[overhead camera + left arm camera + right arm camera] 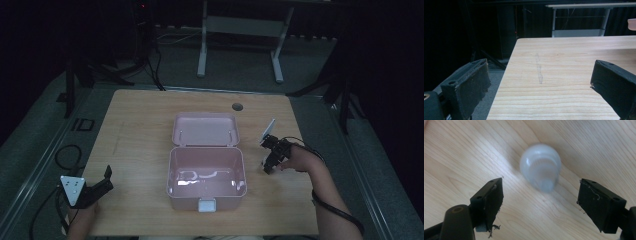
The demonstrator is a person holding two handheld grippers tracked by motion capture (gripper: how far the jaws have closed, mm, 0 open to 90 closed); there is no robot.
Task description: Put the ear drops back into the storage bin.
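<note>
I hang my right gripper [540,202], jaws wide, over the white light bulb [540,170] lying on the table [135,125] at 3 o'clock of the open pink box [206,172], ready to straddle it, left gripper [97,187] parked wide at 8 o'clock.

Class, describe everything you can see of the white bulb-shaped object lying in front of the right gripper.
The bulb is a small, frosted white, rounded object that narrows to a ribbed neck, and it looks like plastic or glass. It appears blurred. It lies on its side on the wooden table, neck pointing toward the camera. The right gripper hovers with its jaws open to either side of it, not touching it; only the table touches it.
</note>
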